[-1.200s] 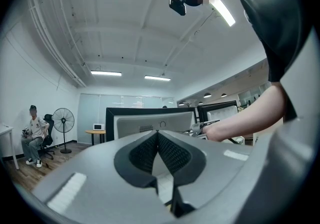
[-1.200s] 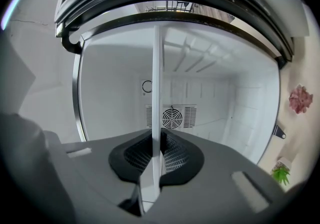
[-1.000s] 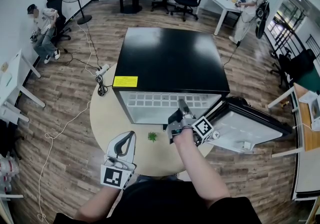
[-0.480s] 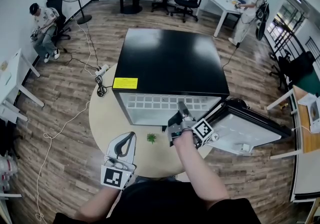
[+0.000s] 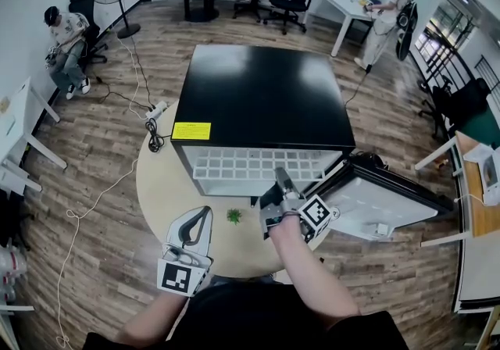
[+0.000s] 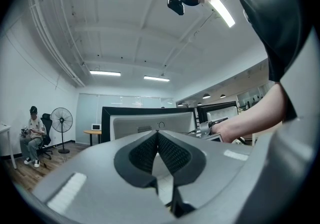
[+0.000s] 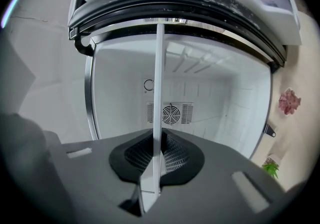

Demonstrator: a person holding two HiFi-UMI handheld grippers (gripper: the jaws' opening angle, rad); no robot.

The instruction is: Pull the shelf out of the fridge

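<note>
In the head view, the fridge [image 5: 262, 94] is standing on a round table [image 5: 168, 184] with its door [image 5: 383, 204] swung open to the right. The white grid shelf [image 5: 250, 161] is showing in the open mouth, apparently partway out. Its long axis is running left to right across the opening, and its front edge is facing the person. The right gripper [image 5: 283, 184] is reaching in at that front edge, right of the middle. The left gripper [image 5: 191, 235] is hanging well apart, low and to the left, so the right hand is plainly the nearer one. A small green plant [image 5: 233, 216] is sitting on the table between them.

In the left gripper view, the left gripper [image 6: 158, 150] is showing its jaws pressed together with nothing between them, aimed toward the fridge [image 6: 150, 120].

In the right gripper view, the right gripper [image 7: 156, 160] is pinching the shelf [image 7: 158, 93] with its jaws nearly closed. The shelf is showing edge-on as a thin white line (this camera is rolled, so it looks vertical). It is running from the pads back into the white interior, toward the round vent [image 7: 170, 114] on the rear wall. The pull, as I judge it, is needing to go straight back along that line, away from the vent and toward the person.
</note>
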